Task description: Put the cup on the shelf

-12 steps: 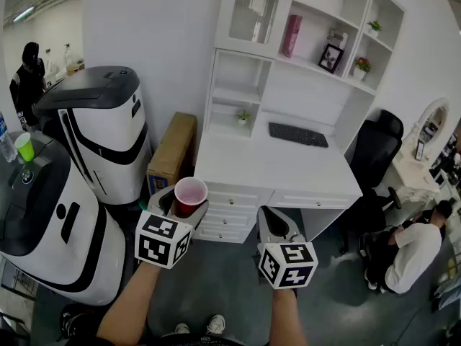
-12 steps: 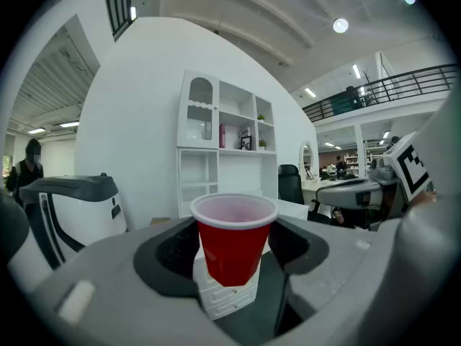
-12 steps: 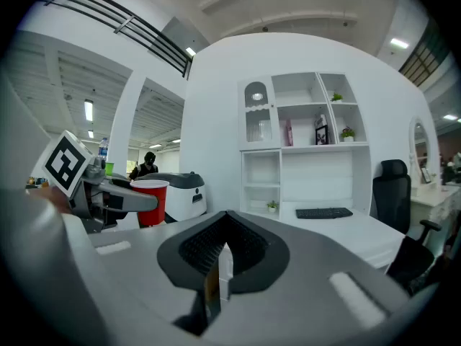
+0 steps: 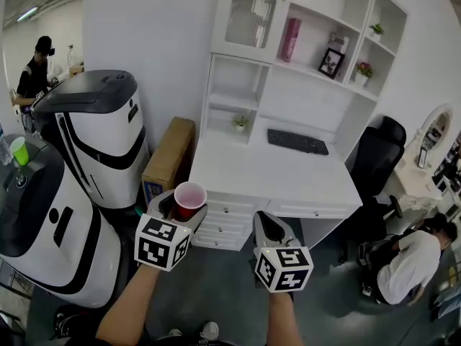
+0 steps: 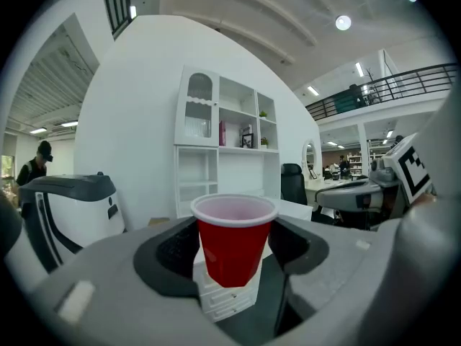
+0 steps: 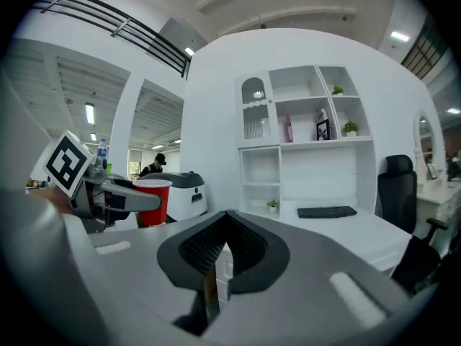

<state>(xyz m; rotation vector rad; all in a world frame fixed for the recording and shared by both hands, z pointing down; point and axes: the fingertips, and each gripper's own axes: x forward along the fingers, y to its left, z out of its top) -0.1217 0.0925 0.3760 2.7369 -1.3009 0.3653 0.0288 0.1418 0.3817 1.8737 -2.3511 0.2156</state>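
Transport step: my left gripper [image 4: 184, 203] clamps the upright red plastic cup [image 5: 233, 244].
Right gripper [image 6: 218, 254] closed, empty; next I reach over the white desk's [image 4: 274, 170] front edge to the white shelf [image 4: 317, 69].

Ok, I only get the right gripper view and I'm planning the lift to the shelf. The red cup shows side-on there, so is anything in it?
Observer: The head view looks down into the cup. Its inside is pale and bare, so it looks empty.
Operator: Is it held straight?
Observer: In the left gripper view the left gripper is shut on the cup's lower half, with the cup upright and its rim above the jaws.
Operator: Anyone off to the right?
Observer: A person in a white shirt sits low to the right of the black chair.
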